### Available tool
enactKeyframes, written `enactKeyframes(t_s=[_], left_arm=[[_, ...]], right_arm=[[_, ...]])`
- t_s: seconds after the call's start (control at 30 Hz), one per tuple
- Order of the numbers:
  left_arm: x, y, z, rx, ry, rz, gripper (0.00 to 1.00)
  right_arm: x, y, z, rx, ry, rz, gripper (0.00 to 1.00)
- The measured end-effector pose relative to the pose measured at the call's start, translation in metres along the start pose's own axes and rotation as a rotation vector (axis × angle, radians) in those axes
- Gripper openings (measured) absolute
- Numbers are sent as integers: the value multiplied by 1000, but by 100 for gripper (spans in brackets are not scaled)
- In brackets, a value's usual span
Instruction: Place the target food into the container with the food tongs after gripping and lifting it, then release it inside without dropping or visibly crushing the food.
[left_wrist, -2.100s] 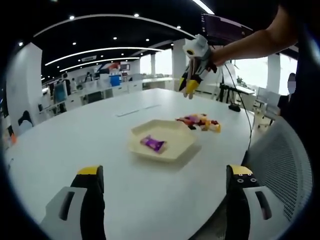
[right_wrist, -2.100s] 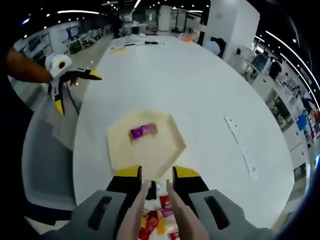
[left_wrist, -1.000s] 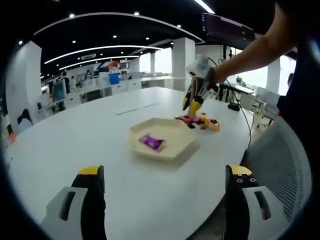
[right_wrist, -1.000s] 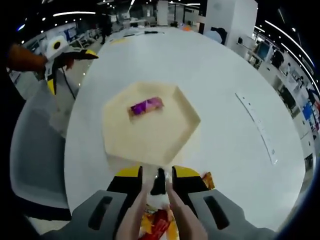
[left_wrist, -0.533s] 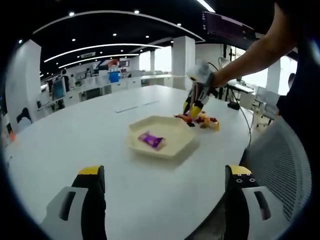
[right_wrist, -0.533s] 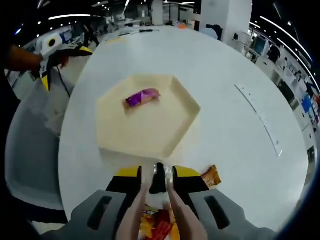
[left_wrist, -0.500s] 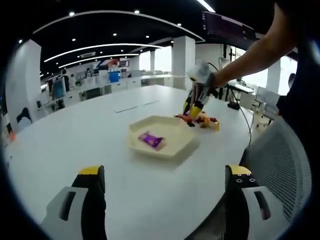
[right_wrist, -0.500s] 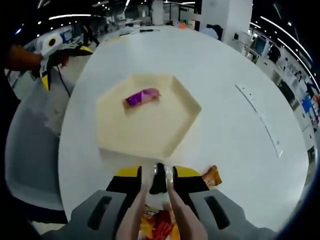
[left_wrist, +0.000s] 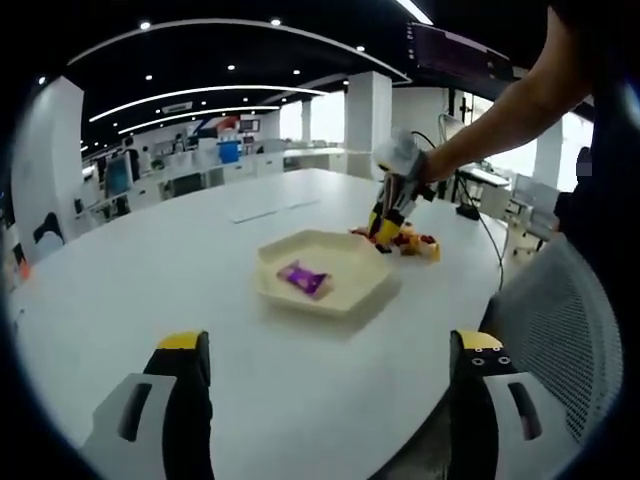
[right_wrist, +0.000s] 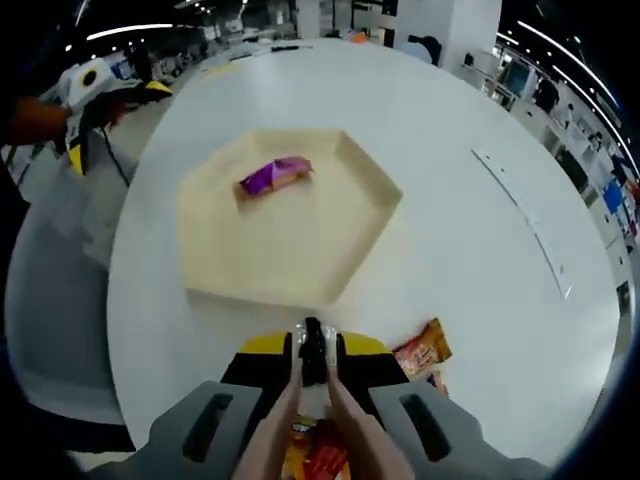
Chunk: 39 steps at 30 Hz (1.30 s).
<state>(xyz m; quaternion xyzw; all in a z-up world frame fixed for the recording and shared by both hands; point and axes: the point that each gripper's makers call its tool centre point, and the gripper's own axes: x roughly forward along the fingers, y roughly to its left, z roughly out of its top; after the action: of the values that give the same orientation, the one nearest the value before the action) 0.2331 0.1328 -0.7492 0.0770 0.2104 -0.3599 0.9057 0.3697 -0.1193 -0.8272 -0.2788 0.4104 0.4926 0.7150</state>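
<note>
In the right gripper view, the right gripper (right_wrist: 313, 352) now sits lower over the heap of snack packets (right_wrist: 318, 452) than it did a second ago, and its yellow-tipped jaws have drawn closer together, squeezing the food tongs (right_wrist: 312, 345) it carries until their tips nearly meet. The tongs have been pressed shut down among the packets, so I judge the grab is being made right now; whether a packet is truly caught between the tips is hidden by the jaws. Nothing has been lifted yet, and the carry to the tray is still to come.

Counting from near to far in that view: one pair of tongs, a heap of packets at the gripper's base (too overlapped to number), one orange packet (right_wrist: 423, 350) lying apart just to the right, one cream six-sided tray (right_wrist: 335, 262) beyond, and one purple packet (right_wrist: 273, 174) already inside it. Farther off a thin strip (right_wrist: 520, 218) lies on the white table (right_wrist: 420, 110), and the left gripper (right_wrist: 95, 110) hovers off the table's edge with its jaws spread wide.

The left gripper view has barely shifted: its two jaws stand far apart holding nothing, with the tray (left_wrist: 350, 298) and heap (left_wrist: 408, 242) well beyond them, and the right gripper (left_wrist: 385, 228) dipped onto that heap
</note>
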Motion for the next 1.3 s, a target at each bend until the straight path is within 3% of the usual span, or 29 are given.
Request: enactKeyframes(t_s=[0.7, 1.3], left_arm=[[1, -2, 0, 8, 4, -7, 96], [1, -3, -3, 14, 11, -15, 97]], right_arm=[[-10, -3, -3, 26, 32, -25, 18], [-38, -10, 15, 15, 20, -30, 18]])
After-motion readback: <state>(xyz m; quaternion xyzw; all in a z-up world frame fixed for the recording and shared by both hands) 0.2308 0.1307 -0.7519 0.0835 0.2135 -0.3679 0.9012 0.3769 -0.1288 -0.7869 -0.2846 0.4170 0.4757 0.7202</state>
